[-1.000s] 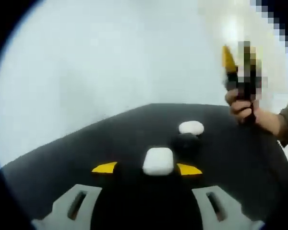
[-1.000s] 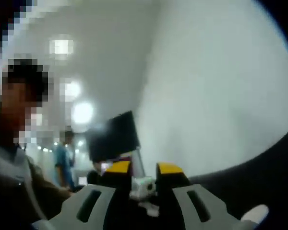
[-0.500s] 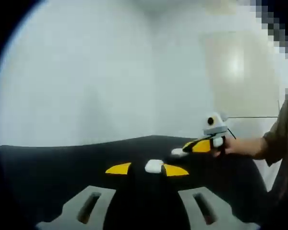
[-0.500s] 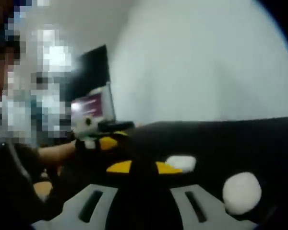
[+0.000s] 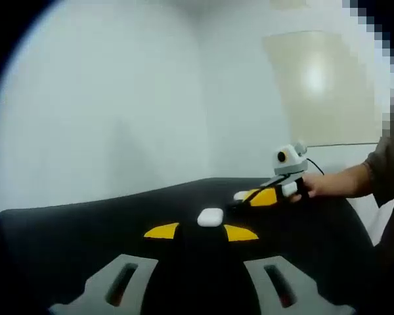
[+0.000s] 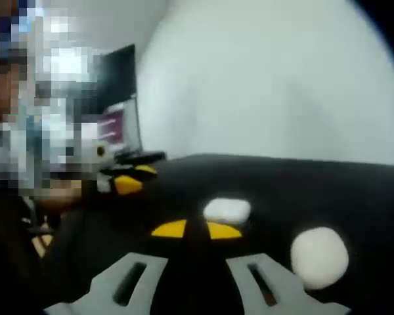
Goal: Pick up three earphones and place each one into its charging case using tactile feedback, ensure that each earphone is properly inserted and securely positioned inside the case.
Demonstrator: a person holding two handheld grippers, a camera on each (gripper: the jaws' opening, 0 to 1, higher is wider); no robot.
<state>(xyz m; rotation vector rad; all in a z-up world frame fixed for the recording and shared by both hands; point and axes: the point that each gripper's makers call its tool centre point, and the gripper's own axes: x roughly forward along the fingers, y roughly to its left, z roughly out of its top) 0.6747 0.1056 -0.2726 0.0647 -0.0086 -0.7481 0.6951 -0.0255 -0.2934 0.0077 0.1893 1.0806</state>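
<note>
Black cloth-covered table has filled both views in the last 1 s as the right gripper, jaws nearly shut and empty, dropped beside the white rounded charging case, while the left gripper hangs half-open, empty.

Matt black table cover; smooth white plastic cases

Two cases on table; nearer case right of farther one.
</note>
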